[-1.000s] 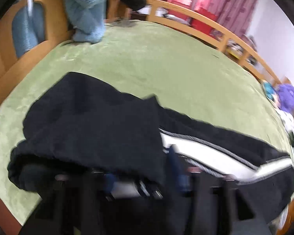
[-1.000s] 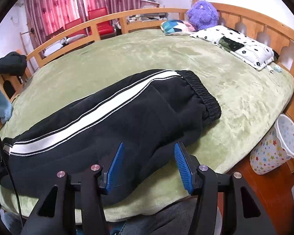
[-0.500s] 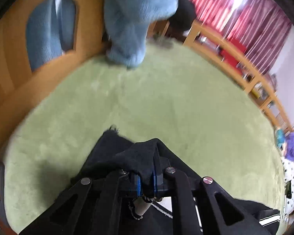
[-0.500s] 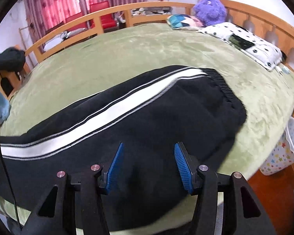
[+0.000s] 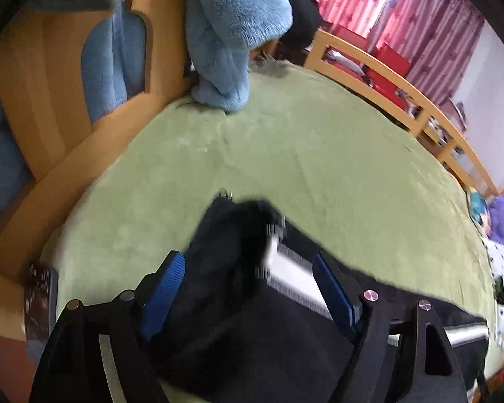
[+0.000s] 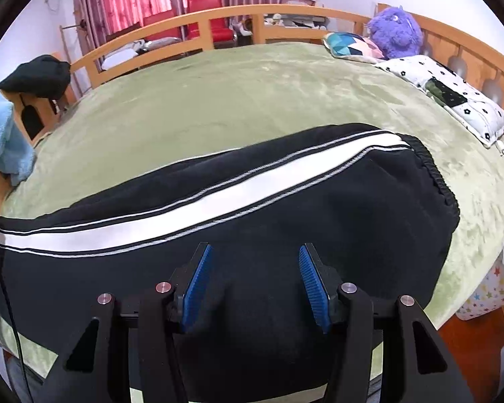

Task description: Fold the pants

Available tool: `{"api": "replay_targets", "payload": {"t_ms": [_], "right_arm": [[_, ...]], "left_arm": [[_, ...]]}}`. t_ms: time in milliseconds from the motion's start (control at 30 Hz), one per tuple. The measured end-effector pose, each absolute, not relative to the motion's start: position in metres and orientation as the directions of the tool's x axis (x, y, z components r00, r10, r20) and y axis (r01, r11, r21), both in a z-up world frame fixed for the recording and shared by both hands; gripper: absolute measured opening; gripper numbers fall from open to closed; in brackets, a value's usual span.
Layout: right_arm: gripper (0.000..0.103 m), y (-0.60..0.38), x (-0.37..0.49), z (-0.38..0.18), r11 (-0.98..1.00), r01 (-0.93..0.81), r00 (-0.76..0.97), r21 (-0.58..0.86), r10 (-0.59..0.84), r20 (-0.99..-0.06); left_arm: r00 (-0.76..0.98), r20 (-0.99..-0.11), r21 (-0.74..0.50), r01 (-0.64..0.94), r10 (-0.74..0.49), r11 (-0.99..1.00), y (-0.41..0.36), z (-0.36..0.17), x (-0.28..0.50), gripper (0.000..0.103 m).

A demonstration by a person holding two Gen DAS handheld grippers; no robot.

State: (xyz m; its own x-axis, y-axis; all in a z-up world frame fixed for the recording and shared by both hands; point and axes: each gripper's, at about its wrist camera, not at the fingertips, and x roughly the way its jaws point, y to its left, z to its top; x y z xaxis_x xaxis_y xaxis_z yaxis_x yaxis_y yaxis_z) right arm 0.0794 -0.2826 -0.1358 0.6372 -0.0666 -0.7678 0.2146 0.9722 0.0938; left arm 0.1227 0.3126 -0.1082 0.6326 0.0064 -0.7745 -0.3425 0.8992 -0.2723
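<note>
Pants (image 6: pixel 252 221), black with a white side stripe, lay stretched across the green bed (image 6: pixel 252 100), waistband toward the spotted pillow (image 6: pixel 453 100). Right tongs (image 6: pixel 255 278) stood spread apart over the dark cloth near the pants' seat, gripping nothing. Left tongs (image 5: pixel 248 288) were likewise wide apart at the leg end (image 5: pixel 232 235) of the pants, which sat bunched between the blue pads (image 5: pixel 164 288). Beyond that end, a fluffy blue garment (image 5: pixel 225 33) hung over the bed's wooden frame (image 5: pixel 50 117).
</note>
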Motion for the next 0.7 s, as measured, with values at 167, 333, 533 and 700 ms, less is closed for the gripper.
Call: {"api": "replay_targets", "payload": {"t_ms": [167,333,533,700], "right_arm": [[0.054,-0.272,0.073,-0.140,0.974,0.193,0.635,0.115,-0.035,-0.771],[0.054,-0.267,0.063,-0.146,0.978,0.177,0.627,0.107,-0.029,-0.778],[0.054,-0.266,0.060,-0.157,0.974,0.187,0.606,0.128,-0.012,-0.795],[0.054,-0.264,0.059,-0.158,0.974,0.196,0.598,0.115,-0.026,-0.801]], "left_arm": [[0.620,-0.784,-0.281,-0.311,-0.031,0.908,0.293,-0.134,0.078,0.077],[0.648,-0.762,-0.263,-0.324,0.011,0.909,0.287,-0.152,0.032,0.076],[0.688,-0.724,-0.252,-0.321,0.042,0.913,0.296,-0.157,0.030,0.066],[0.736,-0.675,-0.233,-0.267,0.042,0.935,0.294,-0.142,0.053,0.063]]}}
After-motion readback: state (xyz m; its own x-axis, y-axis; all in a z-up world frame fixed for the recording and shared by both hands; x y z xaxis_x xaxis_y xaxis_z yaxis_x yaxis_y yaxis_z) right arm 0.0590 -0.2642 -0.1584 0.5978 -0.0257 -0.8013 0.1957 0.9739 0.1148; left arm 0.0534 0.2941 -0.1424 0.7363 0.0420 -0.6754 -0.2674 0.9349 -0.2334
